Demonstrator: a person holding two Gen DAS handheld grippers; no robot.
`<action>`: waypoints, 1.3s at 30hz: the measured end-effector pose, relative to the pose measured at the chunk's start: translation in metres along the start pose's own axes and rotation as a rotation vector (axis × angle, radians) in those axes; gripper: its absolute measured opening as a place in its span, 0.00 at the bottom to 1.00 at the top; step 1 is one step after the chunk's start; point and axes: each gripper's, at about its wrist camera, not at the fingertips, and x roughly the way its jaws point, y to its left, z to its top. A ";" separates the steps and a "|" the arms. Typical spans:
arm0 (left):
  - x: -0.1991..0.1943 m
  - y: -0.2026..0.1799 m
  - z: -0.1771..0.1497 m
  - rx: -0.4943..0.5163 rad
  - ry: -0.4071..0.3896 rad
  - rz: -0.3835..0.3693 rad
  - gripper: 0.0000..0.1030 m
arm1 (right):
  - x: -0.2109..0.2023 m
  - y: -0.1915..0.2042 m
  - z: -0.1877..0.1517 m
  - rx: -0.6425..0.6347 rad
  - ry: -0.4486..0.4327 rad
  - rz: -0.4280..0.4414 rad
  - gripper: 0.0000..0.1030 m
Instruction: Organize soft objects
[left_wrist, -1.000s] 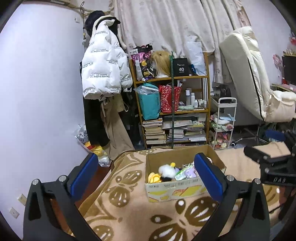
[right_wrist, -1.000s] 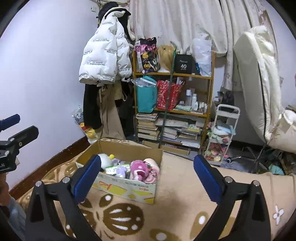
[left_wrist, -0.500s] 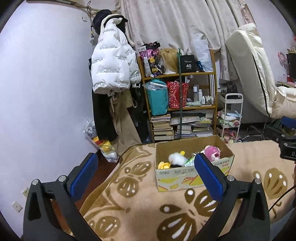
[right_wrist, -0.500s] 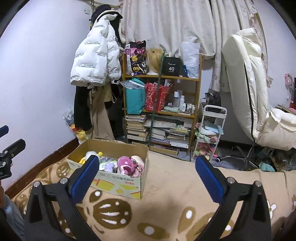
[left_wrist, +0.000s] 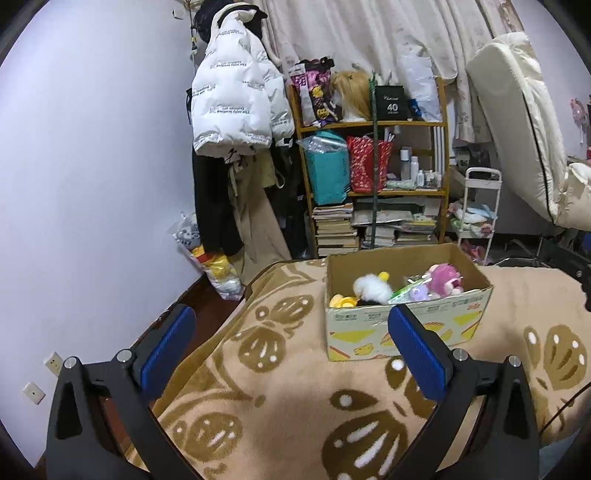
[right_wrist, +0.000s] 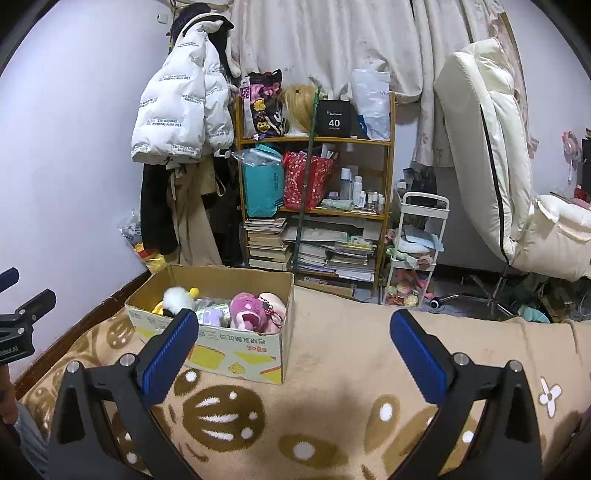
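Observation:
A cardboard box stands on a beige patterned blanket. It holds soft toys: a white fluffy one, a yellow one and a pink plush. The box also shows in the right wrist view, with the pink plush inside. My left gripper is open and empty, held back from the box. My right gripper is open and empty, to the right of the box.
A wooden shelf with books, bags and bottles stands behind the bed. A white jacket hangs on the wall. A white cart and a cream chair stand at the right. The left gripper's body shows at the left edge.
Both grippers have pulled back from the box and risen a little. The box now looks farther off in both views. Both stay open and empty.

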 end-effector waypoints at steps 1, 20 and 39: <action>0.002 0.001 0.000 -0.004 0.005 0.000 0.99 | 0.001 0.000 -0.001 0.000 0.004 0.000 1.00; 0.005 0.003 -0.005 0.003 0.007 -0.003 0.99 | 0.011 -0.017 -0.004 0.036 0.021 -0.013 1.00; 0.000 -0.001 -0.004 0.006 -0.023 -0.008 0.99 | 0.012 -0.018 -0.004 0.039 0.021 -0.013 1.00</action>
